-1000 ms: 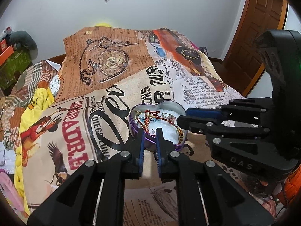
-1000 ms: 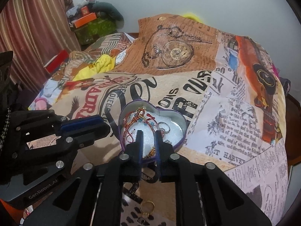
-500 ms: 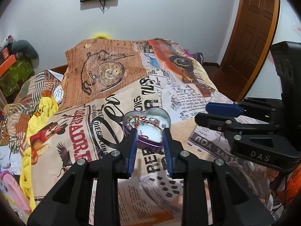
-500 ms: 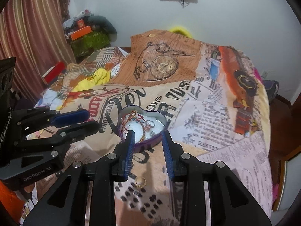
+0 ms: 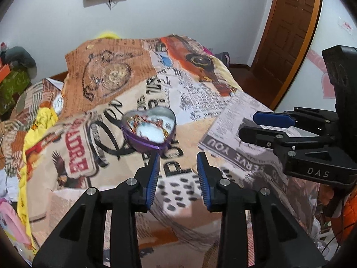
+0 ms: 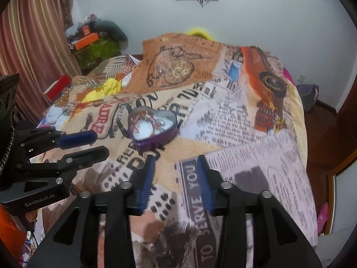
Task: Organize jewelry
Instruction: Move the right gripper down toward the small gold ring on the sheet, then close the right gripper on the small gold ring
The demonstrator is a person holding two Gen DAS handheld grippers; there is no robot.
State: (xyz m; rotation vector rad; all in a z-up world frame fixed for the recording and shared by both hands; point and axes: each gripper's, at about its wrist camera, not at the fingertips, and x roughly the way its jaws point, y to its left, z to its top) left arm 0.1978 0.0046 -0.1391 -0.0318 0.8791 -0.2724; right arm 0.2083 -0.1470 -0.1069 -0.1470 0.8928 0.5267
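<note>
Heart tin (image 5: 149,131) of tangled bracelets on bedspread (image 5: 200,102); light, stiff, best gripped by rim. Left gripper (image 5: 178,163) and right gripper (image 6: 176,167) spread wide, empty.

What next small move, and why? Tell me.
Probably hold both grippers back: the left gripper and right gripper are open and empty, and the jewelry appears to lie inside the heart-shaped tin on the bed.
</note>
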